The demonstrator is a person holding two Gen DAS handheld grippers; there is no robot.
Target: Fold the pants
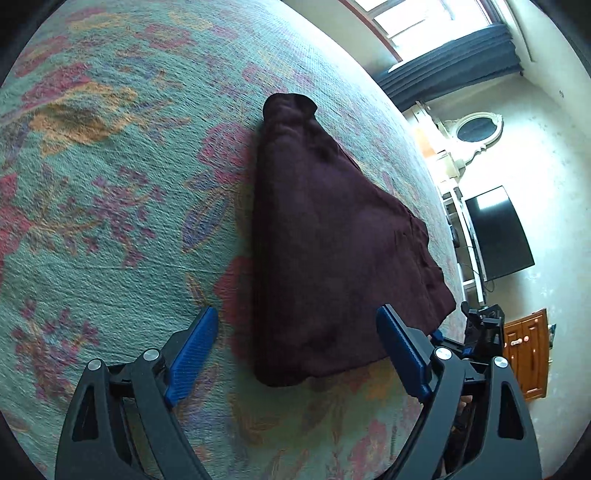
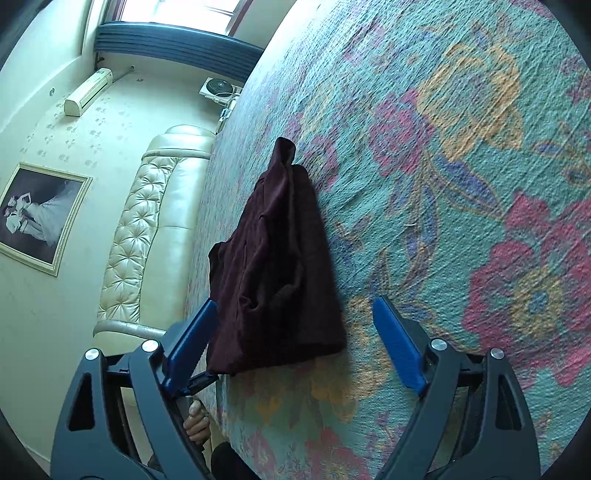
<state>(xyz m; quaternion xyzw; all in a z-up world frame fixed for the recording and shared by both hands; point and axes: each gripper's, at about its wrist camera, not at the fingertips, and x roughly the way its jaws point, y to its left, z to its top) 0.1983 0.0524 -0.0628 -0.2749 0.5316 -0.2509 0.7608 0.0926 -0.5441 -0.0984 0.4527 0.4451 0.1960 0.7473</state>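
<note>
The dark maroon pants (image 1: 325, 236) lie folded into a compact wedge on a teal floral bedspread (image 1: 110, 192). My left gripper (image 1: 297, 310) hovers over their near end, open, its blue pads wide on either side and not touching the cloth. In the right wrist view the pants (image 2: 273, 266) lie near the bed's edge on the bedspread (image 2: 480, 177). My right gripper (image 2: 295, 302) is open around their near end, its left pad beside the fabric. Part of the other gripper (image 2: 199, 384) and a hand (image 2: 195, 417) show below. The right gripper (image 1: 484, 328) peeks in at the right of the left wrist view.
A cream tufted headboard (image 2: 147, 240) runs along the bed's left edge, below a framed picture (image 2: 40, 218) and a wall air conditioner (image 2: 86, 92). A dark TV screen (image 1: 498, 236), a wooden cabinet (image 1: 528, 354) and a window (image 1: 424, 18) lie beyond the bed.
</note>
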